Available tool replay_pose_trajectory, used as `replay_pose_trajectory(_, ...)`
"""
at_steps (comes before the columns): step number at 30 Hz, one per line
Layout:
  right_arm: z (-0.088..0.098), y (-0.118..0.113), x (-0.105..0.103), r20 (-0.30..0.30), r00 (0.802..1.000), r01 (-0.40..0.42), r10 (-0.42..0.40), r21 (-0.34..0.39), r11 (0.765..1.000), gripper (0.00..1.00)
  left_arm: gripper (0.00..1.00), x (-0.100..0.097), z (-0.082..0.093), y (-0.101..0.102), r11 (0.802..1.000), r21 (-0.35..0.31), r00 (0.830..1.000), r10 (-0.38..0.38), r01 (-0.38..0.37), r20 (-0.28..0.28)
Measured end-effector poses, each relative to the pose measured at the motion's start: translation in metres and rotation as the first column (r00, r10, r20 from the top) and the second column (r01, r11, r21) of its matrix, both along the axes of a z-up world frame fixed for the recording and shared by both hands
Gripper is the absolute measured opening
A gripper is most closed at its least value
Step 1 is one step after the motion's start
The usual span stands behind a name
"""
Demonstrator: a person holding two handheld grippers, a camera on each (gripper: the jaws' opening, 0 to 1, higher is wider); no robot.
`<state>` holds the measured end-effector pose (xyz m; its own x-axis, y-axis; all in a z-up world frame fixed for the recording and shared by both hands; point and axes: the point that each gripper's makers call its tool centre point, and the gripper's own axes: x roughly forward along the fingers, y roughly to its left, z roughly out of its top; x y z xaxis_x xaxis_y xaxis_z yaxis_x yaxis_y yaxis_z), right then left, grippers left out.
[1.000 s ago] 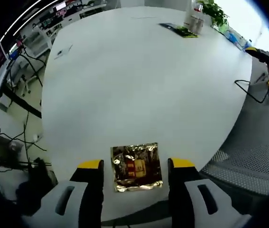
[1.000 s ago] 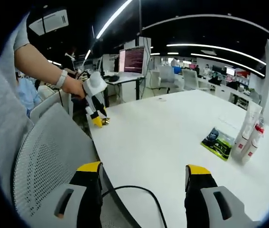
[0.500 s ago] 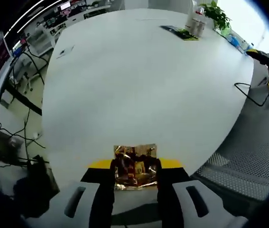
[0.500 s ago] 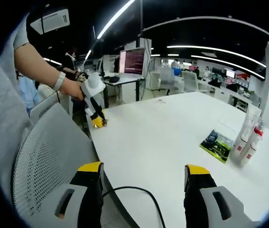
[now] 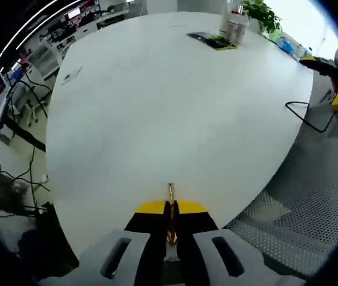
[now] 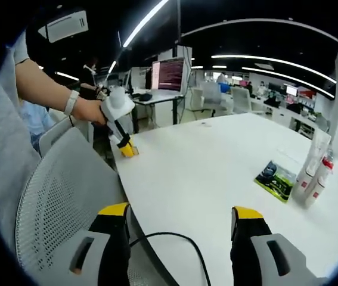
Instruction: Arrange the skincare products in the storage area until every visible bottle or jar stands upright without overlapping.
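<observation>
Your left gripper (image 5: 170, 219) is clenched on a gold foil sachet (image 5: 170, 205), held edge-on between the 2 yellow-tipped jaws at the near edge of the white table (image 5: 157, 101). Your right gripper (image 6: 180, 220) is released, jaws spread wide over a black cable (image 6: 169, 238). Across the table, 2 white bottles (image 6: 312, 173) stand upright just beside a flat green packet (image 6: 275, 177).

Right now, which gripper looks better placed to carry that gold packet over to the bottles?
Left. The left gripper is shut on the gold foil sachet at the table's near edge. The right gripper is open and holds nothing, though it sits nearer the bottles and green sachet.
</observation>
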<state>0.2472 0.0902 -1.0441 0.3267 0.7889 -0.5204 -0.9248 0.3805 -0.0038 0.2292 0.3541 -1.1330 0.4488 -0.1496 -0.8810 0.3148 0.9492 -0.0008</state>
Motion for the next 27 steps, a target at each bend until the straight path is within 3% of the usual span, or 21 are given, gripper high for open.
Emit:
replay_pose_trajectory(1,-0.002,0.002,-0.003,-0.007,1.0,-0.013,0.013,-0.003,1.0,0.69,0.0,0.006,0.009,-0.011,1.0,-0.012,0.999,0.003,-0.003,0.042)
replay_pose_trajectory(2,-0.004,0.003,-0.005,-0.011,1.0,-0.023,0.023,-0.011,1.0,0.69,0.0,0.005,0.014,-0.017,1.0,-0.015,0.999,-0.001,0.002,0.045)
replay_pose_trajectory(5,-0.006,0.004,-0.008,-0.02,0.999,-0.039,0.039,-0.021,0.999,0.67,0.0,0.01,0.037,-0.051,0.998,-0.023,0.99,-0.059,0.063,0.127)
replay_pose_trajectory(8,-0.008,0.005,-0.01,-0.03,0.998,-0.052,0.051,-0.025,0.998,0.66,0.0,0.009,0.055,-0.079,0.996,-0.049,0.982,-0.059,0.069,0.18)
replay_pose_trajectory(10,-0.01,0.005,-0.011,-0.032,0.998,-0.055,0.054,-0.03,0.998,0.66,0.0,0.005,0.062,-0.104,0.991,-0.062,0.974,-0.103,0.118,0.202)
replay_pose_trajectory(13,-0.011,0.005,-0.011,-0.034,0.998,-0.054,0.053,-0.039,0.998,0.66,0.0,0.001,0.067,-0.128,0.99,-0.068,0.969,-0.109,0.127,0.224)
replay_pose_trajectory(16,-0.013,0.004,-0.011,-0.036,0.998,-0.05,0.049,-0.045,0.998,0.66,0.0,-0.006,0.062,-0.158,0.98,-0.09,0.959,-0.149,0.175,0.242)
replay_pose_trajectory(19,-0.015,0.003,-0.01,-0.048,0.998,-0.045,0.043,-0.047,0.998,0.66,0.0,-0.011,0.054,-0.168,0.973,-0.012,0.946,-0.221,0.23,0.239)
replay_pose_trajectory(20,-0.015,0.003,-0.01,-0.052,0.998,-0.041,0.039,-0.047,0.998,0.66,0.0,-0.011,0.054,-0.17,0.974,-0.012,0.946,-0.216,0.226,0.242)
replay_pose_trajectory(21,-0.016,0.002,-0.01,-0.063,0.997,-0.036,0.033,-0.043,0.998,0.66,0.0,-0.01,0.053,-0.177,0.968,-0.002,0.935,-0.24,0.249,0.261)
replay_pose_trajectory(25,-0.019,0.003,-0.011,-0.084,0.996,-0.037,0.033,-0.049,0.998,0.65,0.0,-0.005,0.053,-0.172,0.974,0.017,0.937,-0.221,0.225,0.272)
replay_pose_trajectory(27,-0.02,0.003,-0.012,-0.091,0.995,-0.044,0.039,-0.053,0.998,0.66,0.0,0.003,0.062,-0.173,0.976,0.013,0.926,-0.21,0.217,0.313)
